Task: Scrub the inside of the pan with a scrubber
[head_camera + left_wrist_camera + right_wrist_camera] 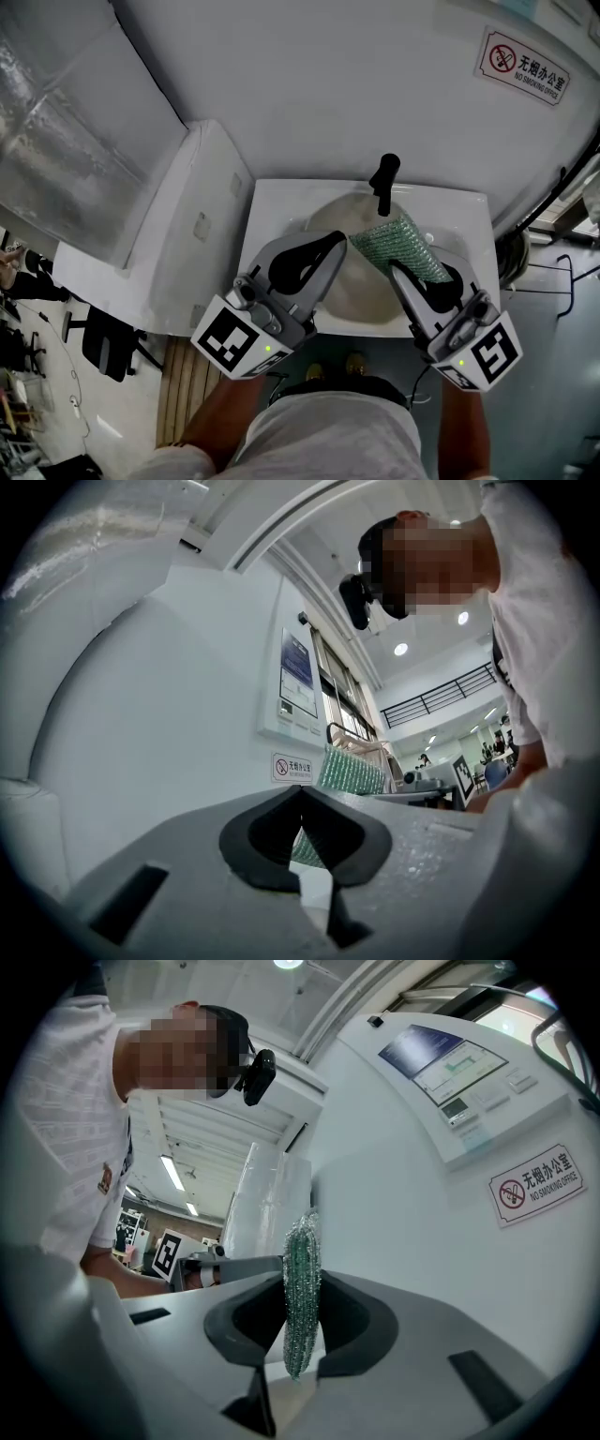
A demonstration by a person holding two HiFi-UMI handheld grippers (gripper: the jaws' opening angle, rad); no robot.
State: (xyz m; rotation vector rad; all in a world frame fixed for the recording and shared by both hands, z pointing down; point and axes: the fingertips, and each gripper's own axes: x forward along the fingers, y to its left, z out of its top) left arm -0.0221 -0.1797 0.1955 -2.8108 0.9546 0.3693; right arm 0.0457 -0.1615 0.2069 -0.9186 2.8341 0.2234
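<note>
My right gripper [302,1321] pinches scrubber [302,1274] over sink [279,202], near faucet [384,183]; left gripper [302,801] pressed together, empty, over sink's left edge.

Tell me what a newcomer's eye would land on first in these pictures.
The glittery green scrubber stands out most: it is clamped in the right gripper and sticks out past it over the white sink, just below the black faucet. The left gripper is shut and empty beside it, over the basin's left side. No pan shows in any view.
</note>
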